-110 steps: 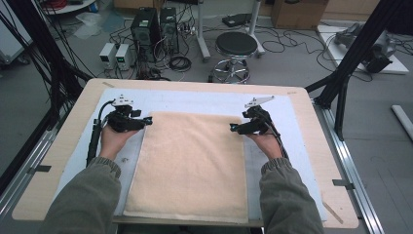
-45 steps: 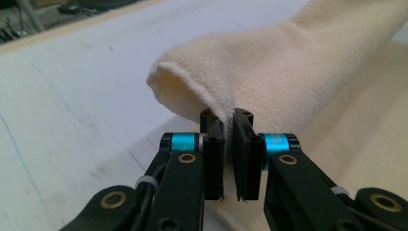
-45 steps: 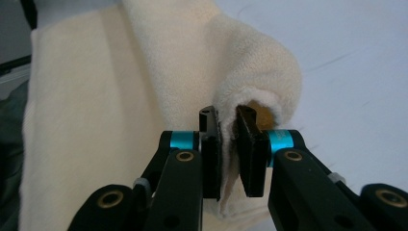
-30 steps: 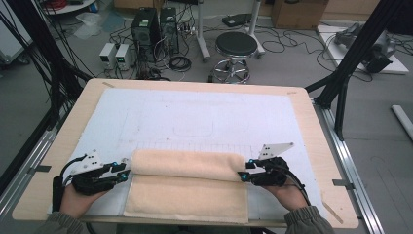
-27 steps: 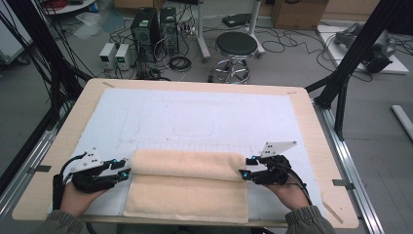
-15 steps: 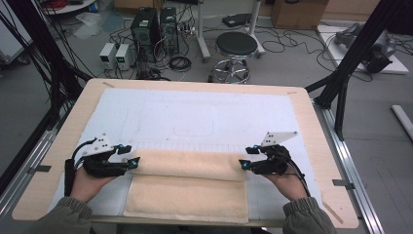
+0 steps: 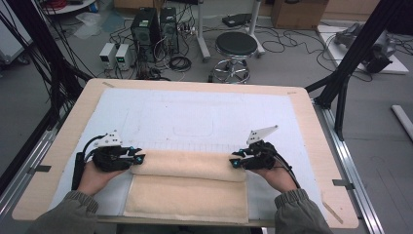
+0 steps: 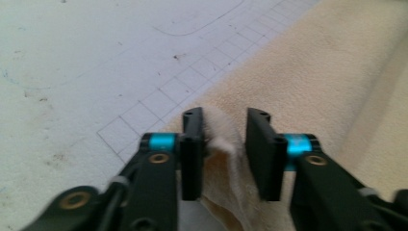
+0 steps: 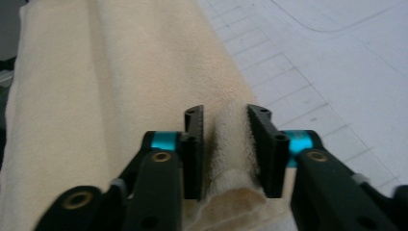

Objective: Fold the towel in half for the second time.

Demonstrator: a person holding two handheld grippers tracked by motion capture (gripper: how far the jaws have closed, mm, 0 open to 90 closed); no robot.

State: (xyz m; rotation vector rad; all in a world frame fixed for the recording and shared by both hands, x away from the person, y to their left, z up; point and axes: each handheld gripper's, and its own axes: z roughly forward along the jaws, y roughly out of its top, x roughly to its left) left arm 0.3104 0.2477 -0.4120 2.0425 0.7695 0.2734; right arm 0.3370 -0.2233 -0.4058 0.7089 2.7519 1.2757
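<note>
Cream towel [image 7: 187, 195] low on surface [image 7: 311, 122], close to near edge, far part folded over.

Right claw [image 7: 234, 162]: just closed, pinching fold's end.

Left claw [image 7: 139, 158]: just closing, fold's other end between jaws, one pad seemingly short of cloth.

Risk: left corner slipping out, fold skewing.

Bare white mat [image 7: 195, 112] beyond; little room nearside.

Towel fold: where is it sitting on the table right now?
In the high view the towel lies at the table's near edge, its folded ridge spanning between the left claw and right claw.
</note>
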